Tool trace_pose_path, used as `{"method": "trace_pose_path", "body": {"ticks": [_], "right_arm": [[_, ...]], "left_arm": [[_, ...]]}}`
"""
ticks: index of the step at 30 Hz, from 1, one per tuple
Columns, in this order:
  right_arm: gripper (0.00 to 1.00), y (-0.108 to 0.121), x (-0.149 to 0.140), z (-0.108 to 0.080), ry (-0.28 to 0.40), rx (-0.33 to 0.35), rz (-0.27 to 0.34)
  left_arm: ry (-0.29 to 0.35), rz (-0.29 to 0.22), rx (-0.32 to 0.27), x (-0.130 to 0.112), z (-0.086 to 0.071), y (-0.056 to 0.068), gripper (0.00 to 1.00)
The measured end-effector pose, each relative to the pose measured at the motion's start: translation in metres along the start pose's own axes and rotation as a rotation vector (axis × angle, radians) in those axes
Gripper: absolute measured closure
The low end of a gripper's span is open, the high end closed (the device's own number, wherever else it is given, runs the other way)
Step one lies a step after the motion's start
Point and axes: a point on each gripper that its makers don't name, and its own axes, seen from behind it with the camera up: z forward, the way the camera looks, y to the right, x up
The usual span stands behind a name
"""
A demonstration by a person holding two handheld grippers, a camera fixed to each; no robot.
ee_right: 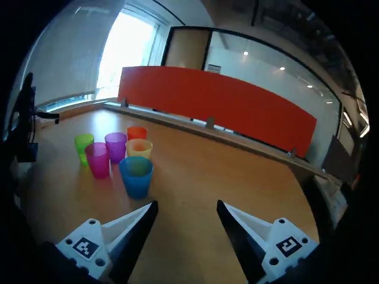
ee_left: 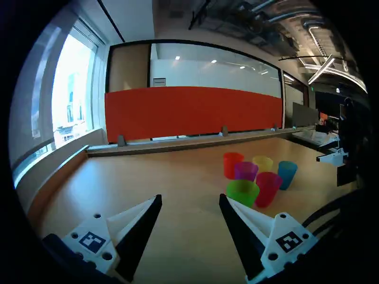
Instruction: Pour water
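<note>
Evidently nothing is held yet: left hand-held gripper (ee_left: 190,197) and right hand-held gripper (ee_right: 187,202) gape wide, empty, aimed at the clustered plastic cups (ee_left: 246,170) on the surface (ee_left: 142,184), probably to pick one.

My left gripper (ee_left: 189,199) reaches in from the bottom edge of the left gripper view. Its two dark-faced fingers (ee_left: 137,232) are spread wide, their tips level with each other just below mid-frame. Each finger widens back into a white mount in a lower corner of the frame. My right gripper (ee_right: 186,203) holds the same pose in the right gripper view, coming up from the bottom edge. Its jaws are parted just as broadly, tips level and pointing straight ahead.
</note>
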Motion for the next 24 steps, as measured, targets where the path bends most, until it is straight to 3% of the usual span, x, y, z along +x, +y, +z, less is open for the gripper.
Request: {"method": "trace_pose_path", "body": {"ticks": [12, 18, 24], "right_arm": [[0.03, 0.017, 0.024, -0.011, 0.182, -0.154, 0.068], [0.03, 0.034, 0.029, -0.017, 0.233, -0.23, 0.112], [0.04, 0.045, 0.033, -0.02, 0.267, -0.263, 0.174]], "left_arm": [[0.091, -0.03, 0.084, 0.008, -0.011, -0.006, 0.11], [0.142, -0.052, 0.104, 0.016, -0.016, -0.003, 0.11], [0.137, -0.033, 0.104, 0.011, -0.014, 0.002, 0.11]]}}
